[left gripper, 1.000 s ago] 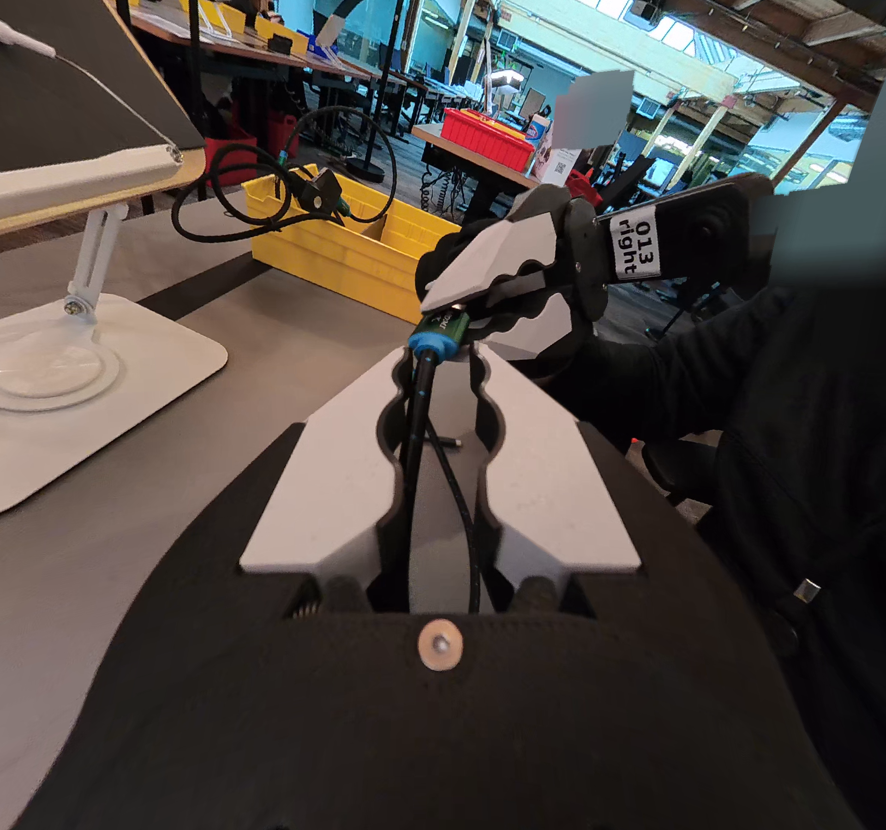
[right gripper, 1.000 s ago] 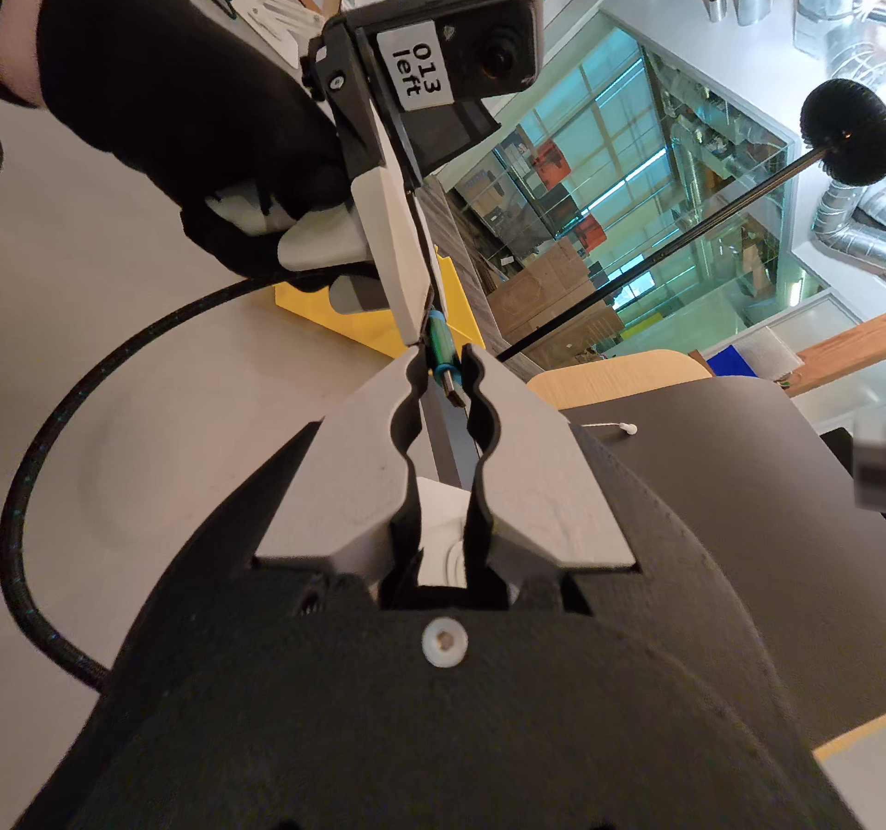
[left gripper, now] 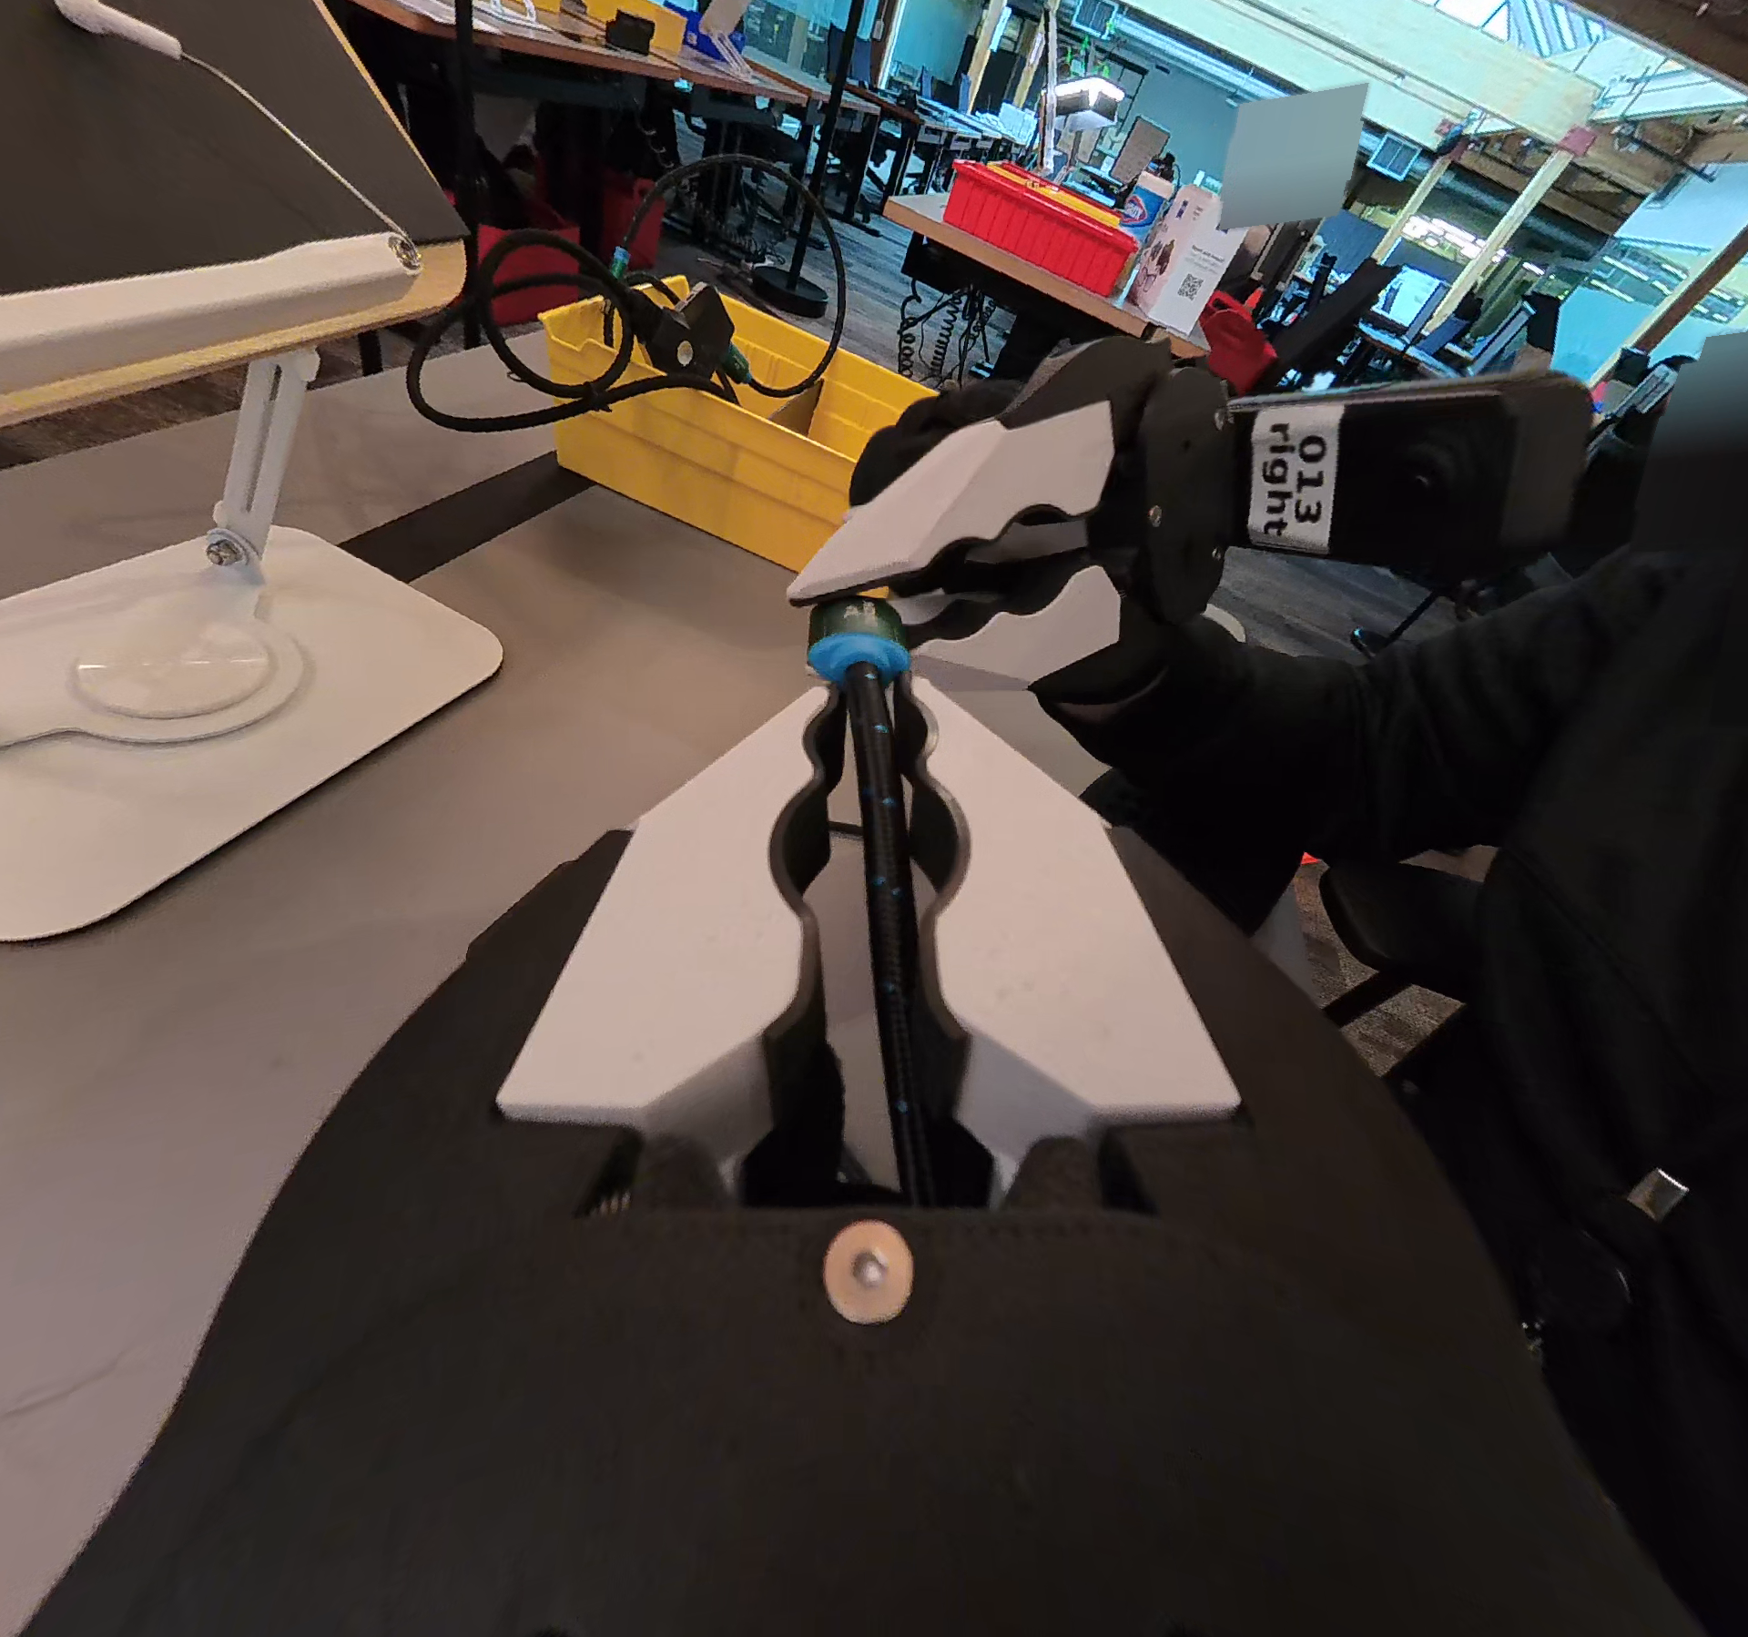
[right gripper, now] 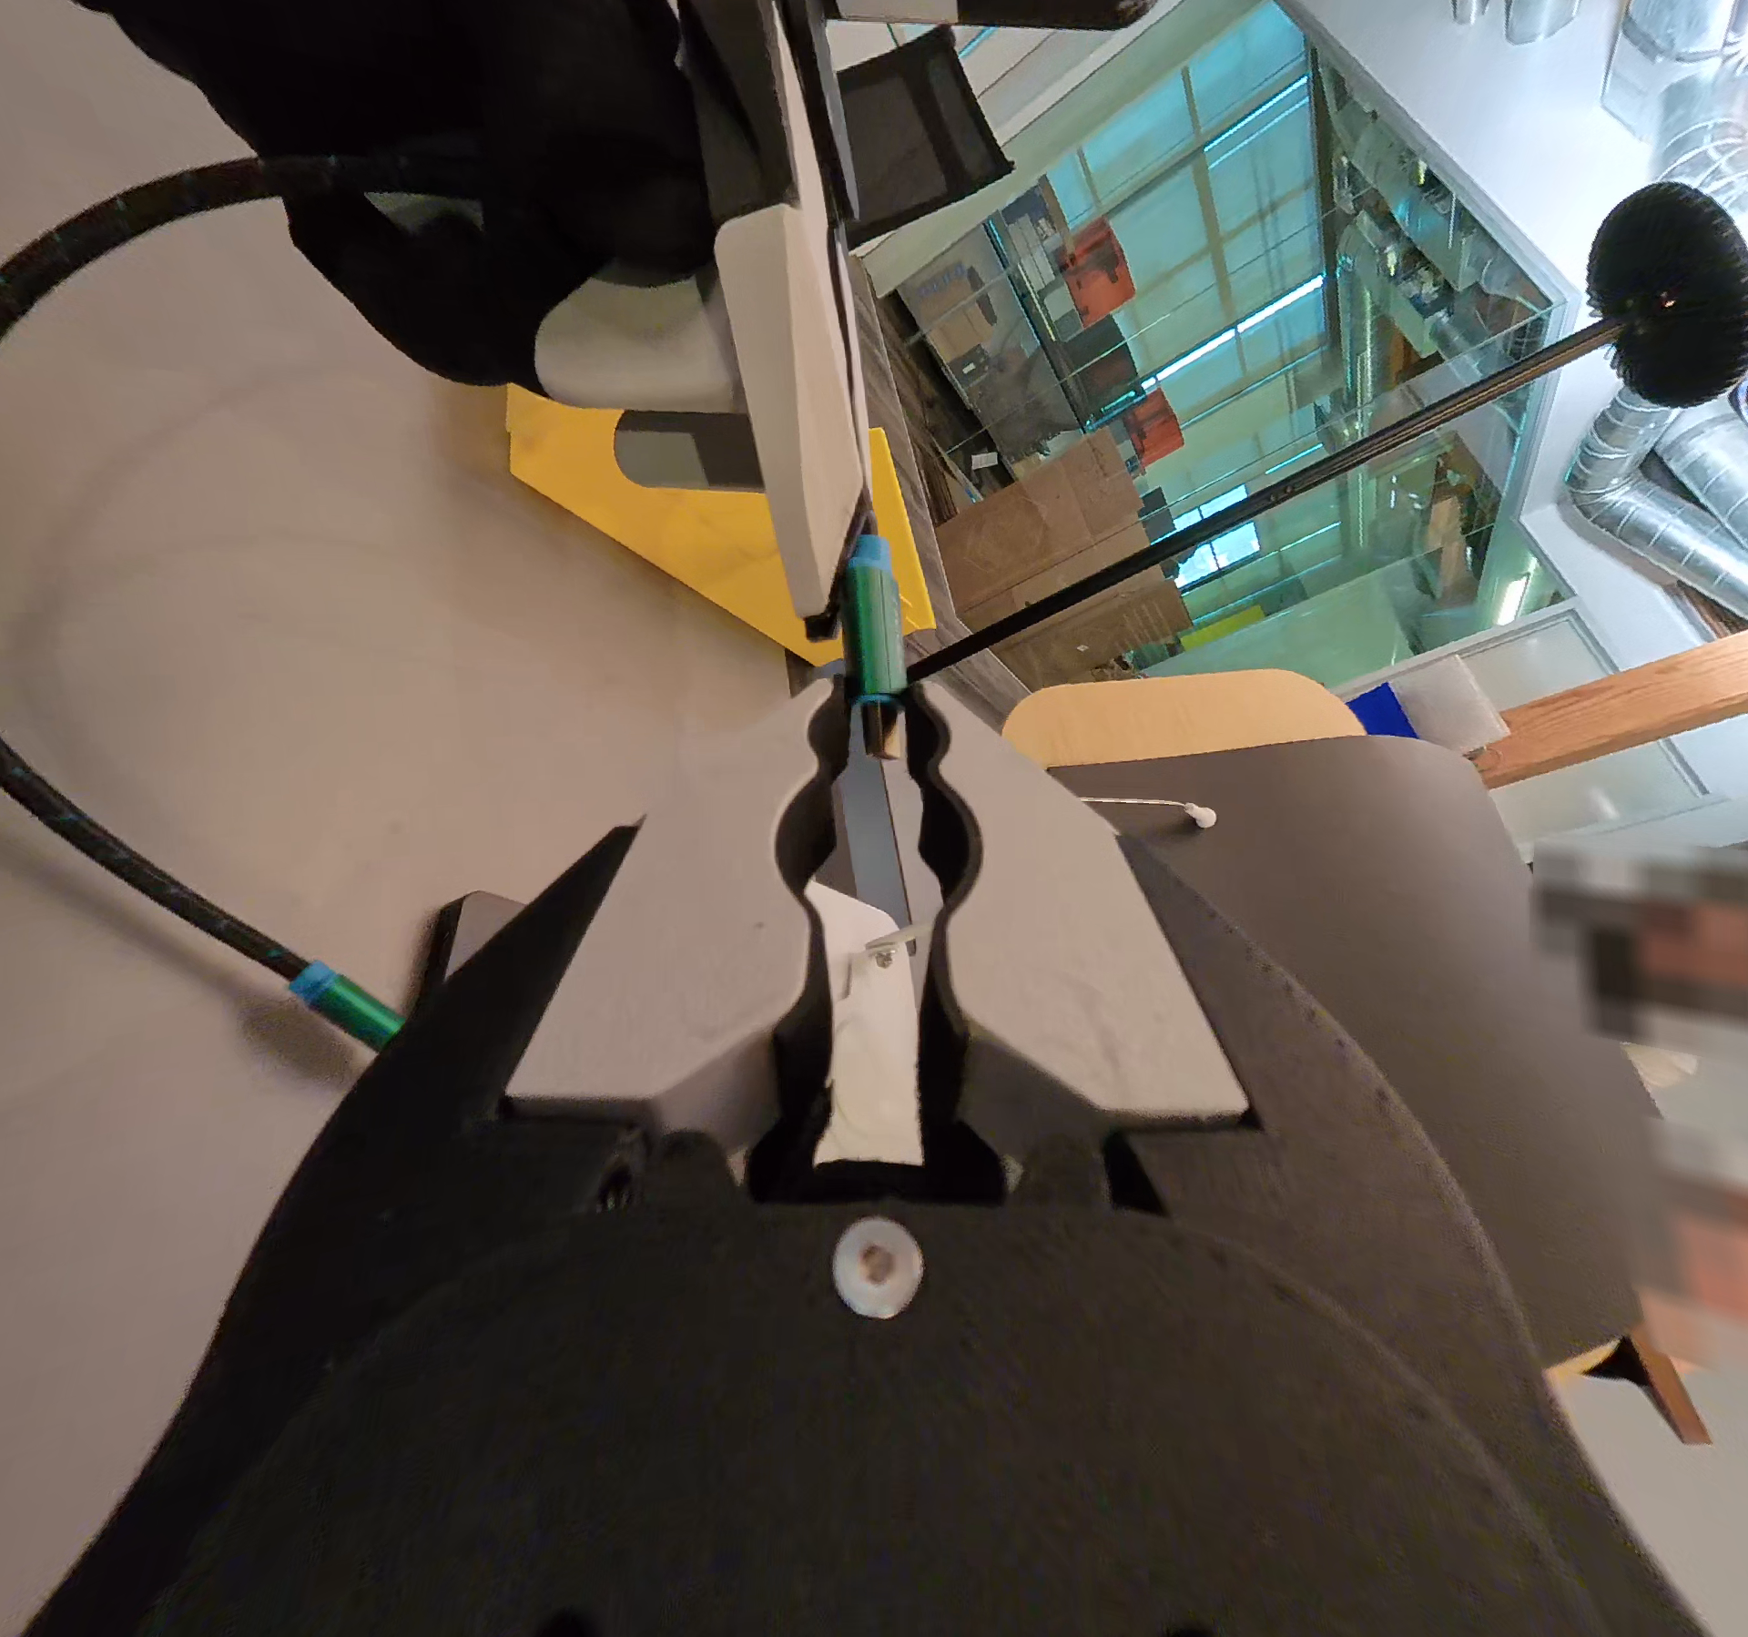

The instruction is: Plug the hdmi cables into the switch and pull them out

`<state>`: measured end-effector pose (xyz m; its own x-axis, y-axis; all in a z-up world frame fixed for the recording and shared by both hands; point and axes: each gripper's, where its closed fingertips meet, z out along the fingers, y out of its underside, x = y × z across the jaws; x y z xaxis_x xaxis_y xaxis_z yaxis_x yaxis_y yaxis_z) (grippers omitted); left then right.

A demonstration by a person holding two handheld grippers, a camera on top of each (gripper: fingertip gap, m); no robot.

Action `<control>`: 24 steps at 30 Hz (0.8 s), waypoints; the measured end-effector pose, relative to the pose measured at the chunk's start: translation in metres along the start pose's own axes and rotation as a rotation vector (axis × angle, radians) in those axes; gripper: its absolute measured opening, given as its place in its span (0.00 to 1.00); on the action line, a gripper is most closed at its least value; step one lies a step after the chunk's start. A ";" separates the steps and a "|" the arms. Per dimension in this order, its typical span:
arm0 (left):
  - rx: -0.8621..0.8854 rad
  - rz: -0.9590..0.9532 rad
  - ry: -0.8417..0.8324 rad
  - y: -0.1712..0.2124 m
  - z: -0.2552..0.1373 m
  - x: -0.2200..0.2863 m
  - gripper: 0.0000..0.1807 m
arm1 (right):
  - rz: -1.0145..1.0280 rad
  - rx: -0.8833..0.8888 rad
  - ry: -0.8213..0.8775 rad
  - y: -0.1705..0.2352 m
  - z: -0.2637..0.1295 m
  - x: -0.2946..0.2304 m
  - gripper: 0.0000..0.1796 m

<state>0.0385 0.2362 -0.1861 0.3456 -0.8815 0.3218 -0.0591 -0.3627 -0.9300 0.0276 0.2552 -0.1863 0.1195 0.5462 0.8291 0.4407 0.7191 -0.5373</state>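
The braided HDMI cable (left gripper: 884, 844) is pinched by the left tongs (left gripper: 861, 693) just behind its plug, the cord running back through the channel between the white fingers (left gripper: 690, 920), so that the plug is carried out in front of the tips and kept free for handling. The green plug (left gripper: 856, 622) with its blue collar is met there by the right tongs (left gripper: 856, 622), which are pressed together on the plug body from the side; in the right wrist view the metal tip of the plug (right gripper: 875, 636) is seen pointing in between the right tongs' own fingers (right gripper: 700, 910), and the left tongs (right gripper: 832, 617) come down to the plug from above. The arrangement is judged to be a hand-over or a re-orienting of the plug, the cord being steadied by one tool while the head is turned by the other. A second green-and-blue plug (right gripper: 345, 1010) lies on the grey counter (right gripper: 284, 693), well to the left of the held plug. Beyond the held plug a yellow bin (left gripper: 719, 466) stands at the counter's far edge, with a small black switch (left gripper: 690, 329) and looped cables resting on its rim, well apart from the plug; insertion is judged not yet begun. A white stand (left gripper: 208, 646) sits to the left of the plug.
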 end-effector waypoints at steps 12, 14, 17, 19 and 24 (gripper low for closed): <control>0.122 -0.060 0.008 -0.010 0.002 -0.002 0.16 | 0.081 0.037 0.009 -0.007 0.002 -0.001 0.05; 0.126 -0.081 0.030 -0.009 0.004 0.000 0.16 | 0.081 0.034 0.018 -0.006 0.002 0.000 0.05; 0.146 -0.092 0.043 -0.010 0.003 0.001 0.12 | 0.077 0.030 0.023 -0.005 0.002 0.000 0.05; 0.159 -0.098 0.039 -0.010 0.002 -0.001 0.10 | 0.074 0.032 0.022 -0.006 0.002 0.000 0.05; 0.152 -0.084 0.016 -0.010 0.001 -0.002 0.10 | 0.094 0.042 0.014 -0.006 0.003 0.000 0.05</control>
<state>0.0399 0.2416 -0.1778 0.3279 -0.8551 0.4017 0.1127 -0.3867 -0.9153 0.0227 0.2523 -0.1837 0.1712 0.6067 0.7763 0.3896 0.6820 -0.6189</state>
